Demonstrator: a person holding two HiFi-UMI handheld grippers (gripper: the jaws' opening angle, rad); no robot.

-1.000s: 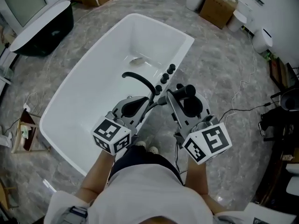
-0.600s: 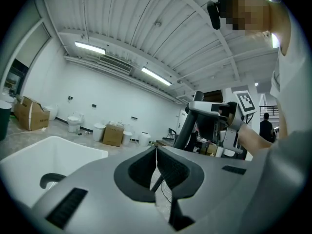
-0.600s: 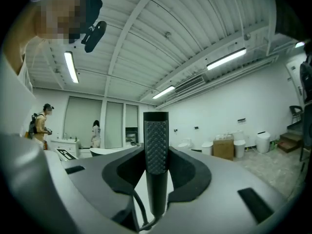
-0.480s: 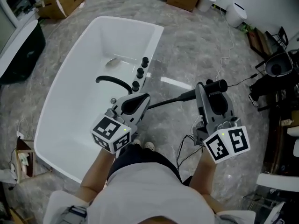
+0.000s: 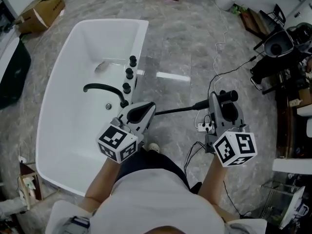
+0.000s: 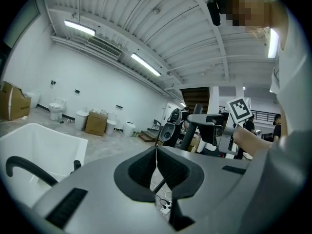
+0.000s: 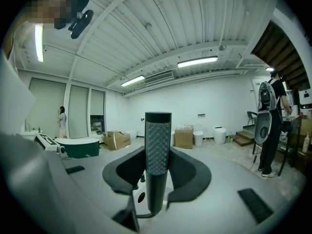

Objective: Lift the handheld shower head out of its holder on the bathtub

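The shower head (image 5: 227,96) has swung away from the tub (image 5: 58,82) and is now well right of it, grasped in the right gripper's (image 5: 218,101) jaws. The left gripper's (image 5: 146,107) jaws are clenched and empty. Pulling farther could tauten the hose (image 5: 175,110) and wrench the head loose.

One white bathtub (image 5: 53,145) is lying at the left. Three black knobs (image 5: 129,73) are standing along its right rim, and one curved black spout (image 5: 97,87) is arching just beside them. One shower head (image 5: 229,96) is showing at the right, trailing one black hose (image 5: 170,110). Two grippers are reaching out at the near side: the left gripper (image 5: 148,107) and the right gripper (image 5: 218,100). Two cardboard boxes (image 5: 41,9) are sitting on the far floor.
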